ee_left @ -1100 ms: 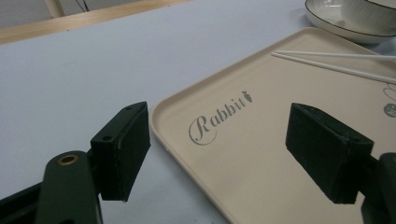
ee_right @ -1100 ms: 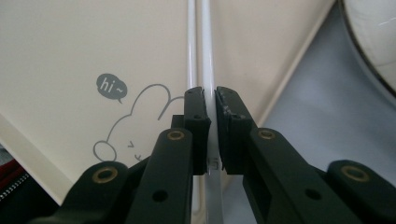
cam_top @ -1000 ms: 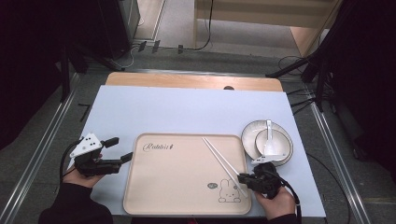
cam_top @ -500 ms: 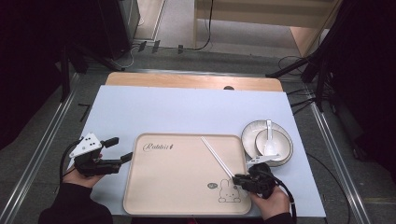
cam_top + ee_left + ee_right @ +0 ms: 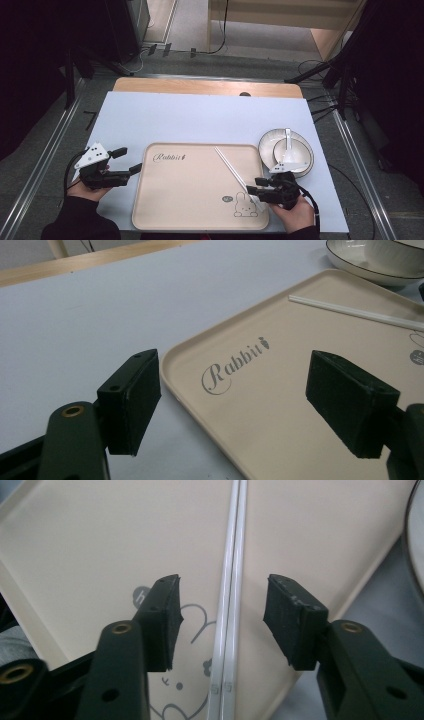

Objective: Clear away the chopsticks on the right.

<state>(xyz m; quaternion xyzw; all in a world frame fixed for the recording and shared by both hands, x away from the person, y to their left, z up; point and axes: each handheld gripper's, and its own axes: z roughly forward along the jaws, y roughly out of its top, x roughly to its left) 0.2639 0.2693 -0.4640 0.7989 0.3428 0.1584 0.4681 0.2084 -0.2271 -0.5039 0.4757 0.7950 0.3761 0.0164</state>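
A pair of white chopsticks (image 5: pixel 229 595) lies flat on the beige tray (image 5: pixel 190 200), the two slim sticks side by side and touching along their length. In the high view they run slantwise across the tray's right half, from near its far edge down to the printed rabbit at its near right corner. Each stick has a small dark mark close to its near end.

The right gripper (image 5: pixel 261 190) sits over that near end; its jaws have just been opening and now stand apart, one on either side of the chopsticks, with neither pad touching them.

The left gripper (image 5: pixel 126 160) is held just off the tray's left edge over the desk (image 5: pixel 200 117), jaws wide apart with nothing between them, facing the "Rabbit" lettering.

Just beyond the tray's right edge stands a white bowl (image 5: pixel 286 150).
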